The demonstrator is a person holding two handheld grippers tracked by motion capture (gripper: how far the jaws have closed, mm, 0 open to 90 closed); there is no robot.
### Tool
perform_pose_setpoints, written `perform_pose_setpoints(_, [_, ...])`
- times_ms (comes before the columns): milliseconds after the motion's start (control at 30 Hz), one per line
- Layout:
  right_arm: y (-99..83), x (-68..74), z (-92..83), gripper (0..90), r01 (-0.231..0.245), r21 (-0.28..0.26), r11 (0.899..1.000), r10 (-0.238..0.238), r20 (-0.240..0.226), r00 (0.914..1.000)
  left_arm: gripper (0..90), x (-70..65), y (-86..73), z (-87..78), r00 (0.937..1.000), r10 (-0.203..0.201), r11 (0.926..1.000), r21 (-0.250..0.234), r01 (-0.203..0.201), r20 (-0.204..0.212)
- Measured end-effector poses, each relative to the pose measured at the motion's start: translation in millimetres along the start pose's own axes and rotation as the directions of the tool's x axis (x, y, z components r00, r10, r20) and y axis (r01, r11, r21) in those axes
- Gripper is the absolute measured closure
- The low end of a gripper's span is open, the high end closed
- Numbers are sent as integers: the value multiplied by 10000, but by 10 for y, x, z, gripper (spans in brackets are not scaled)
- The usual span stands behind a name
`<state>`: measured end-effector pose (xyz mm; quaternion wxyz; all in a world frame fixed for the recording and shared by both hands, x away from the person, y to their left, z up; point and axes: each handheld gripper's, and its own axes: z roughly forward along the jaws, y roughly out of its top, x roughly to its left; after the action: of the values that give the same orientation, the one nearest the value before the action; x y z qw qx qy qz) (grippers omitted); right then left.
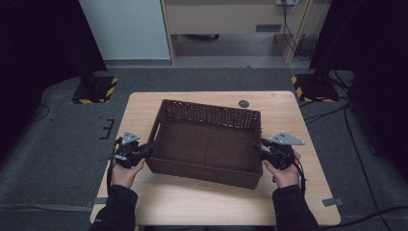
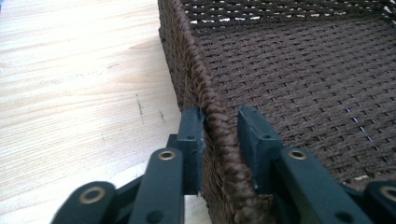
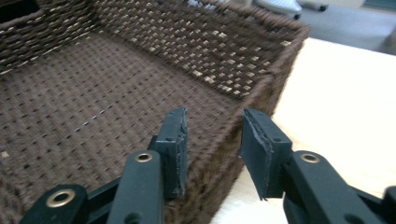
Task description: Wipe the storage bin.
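Observation:
A dark brown woven basket (image 1: 211, 109) with nothing in it lies slightly turned on the light wooden table (image 1: 202, 197). My left gripper (image 1: 148, 150) is at the basket's left wall. In the left gripper view its jaws (image 2: 220, 126) straddle the braided rim (image 2: 217, 112), and the pads close against it from both sides. My right gripper (image 1: 260, 150) is at the right wall. In the right gripper view its jaws (image 3: 214, 140) stand astride the basket wall (image 3: 261, 88) with a gap on each side. The woven floor (image 3: 93, 93) shows bare.
A small dark round spot (image 1: 244, 103) marks the table behind the basket. Two stands with yellow-and-black bases (image 1: 95, 90) (image 1: 312, 86) sit on the grey floor beyond the table's far corners. Bare tabletop lies in front of the basket.

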<state>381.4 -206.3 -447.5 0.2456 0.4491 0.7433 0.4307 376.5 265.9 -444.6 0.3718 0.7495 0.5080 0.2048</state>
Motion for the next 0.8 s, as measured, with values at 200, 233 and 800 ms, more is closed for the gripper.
perform_pose_setpoints(200, [-3,32,-79,659,29,179,9998,-27,-112,9999,636,1,-41,-50,9997,-93,9998,-199,98,241])
perform_pose_setpoints(233, [-12,41,-99,655,-13,175,9998,16,-189,9998,655,0,-40,-55,9998,-105,9998,-177,108,158])
perform_pose_setpoints(800, [2,18,25,571,-4,5,10000,4,15,10000,692,47,-5,46,9998,-174,9995,-255,172,-54])
